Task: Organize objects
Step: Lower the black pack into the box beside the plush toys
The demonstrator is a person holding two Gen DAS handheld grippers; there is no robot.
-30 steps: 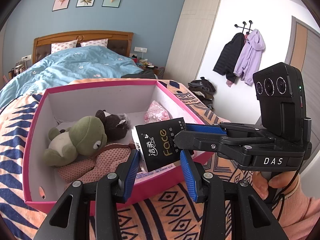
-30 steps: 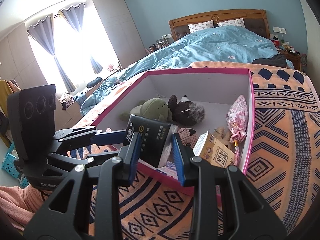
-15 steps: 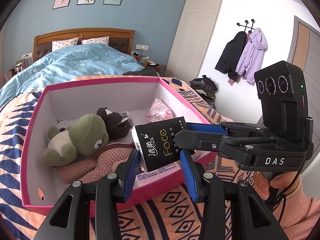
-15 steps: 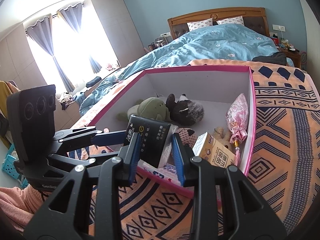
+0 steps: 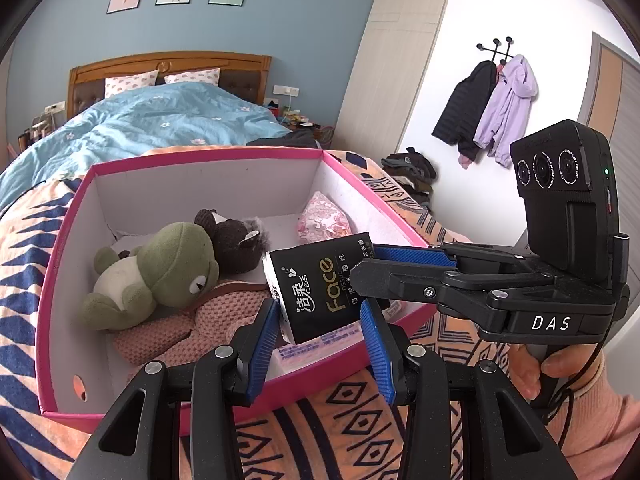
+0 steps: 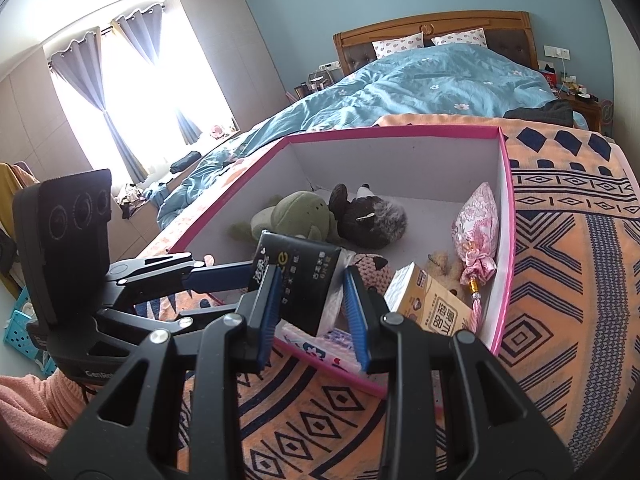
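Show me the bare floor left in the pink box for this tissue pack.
Free: the white floor along the far wall, behind the frog and dark plush. Crowded: the near end, with knitted toy, carton and flat packets.

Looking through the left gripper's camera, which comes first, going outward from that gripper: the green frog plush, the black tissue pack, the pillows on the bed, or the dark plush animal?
1. Black tissue pack: between the left gripper fingers, over the pink box's near edge.
2. Green frog plush: in the box, left side.
3. Dark plush animal: just behind the frog, mid-box.
4. Pillows: at the headboard, far back.
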